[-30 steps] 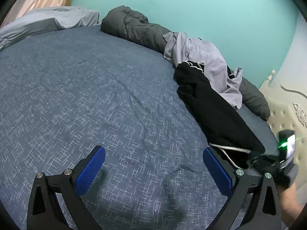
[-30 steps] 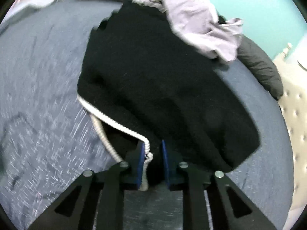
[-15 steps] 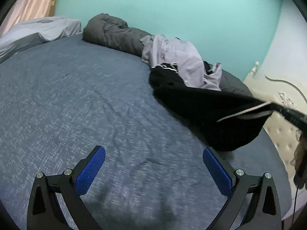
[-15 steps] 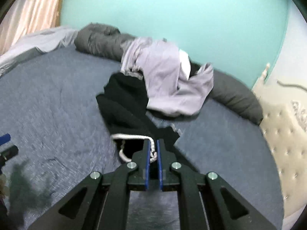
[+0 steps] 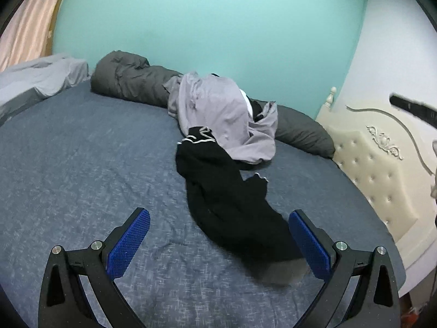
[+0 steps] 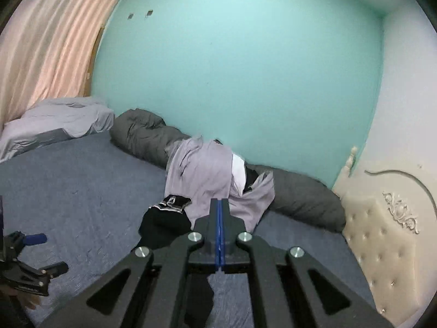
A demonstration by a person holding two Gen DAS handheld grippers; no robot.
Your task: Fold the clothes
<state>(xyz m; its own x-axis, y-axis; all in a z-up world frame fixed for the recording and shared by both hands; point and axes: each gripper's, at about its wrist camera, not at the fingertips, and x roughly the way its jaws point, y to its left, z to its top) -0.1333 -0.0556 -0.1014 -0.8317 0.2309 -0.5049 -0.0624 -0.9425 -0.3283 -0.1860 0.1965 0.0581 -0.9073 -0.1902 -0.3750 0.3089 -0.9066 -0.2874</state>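
The black garment [image 5: 221, 205] lies stretched in a loose, rumpled strip on the blue bed [image 5: 82, 164], its far end with white trim tucked just under the lilac garment [image 5: 218, 114] heaped against the grey bolster [image 5: 128, 82]. The left claw [image 5: 218, 243] hangs wide over the bed, the black cloth's near end between its pads. The right claw [image 6: 220, 235] is pinched tight; dark cloth shows beneath it, but whether it holds any I cannot tell. The fabric looks light, limp and sliding, so it would sag from any single pinch; a hem or corner gives the surest hold
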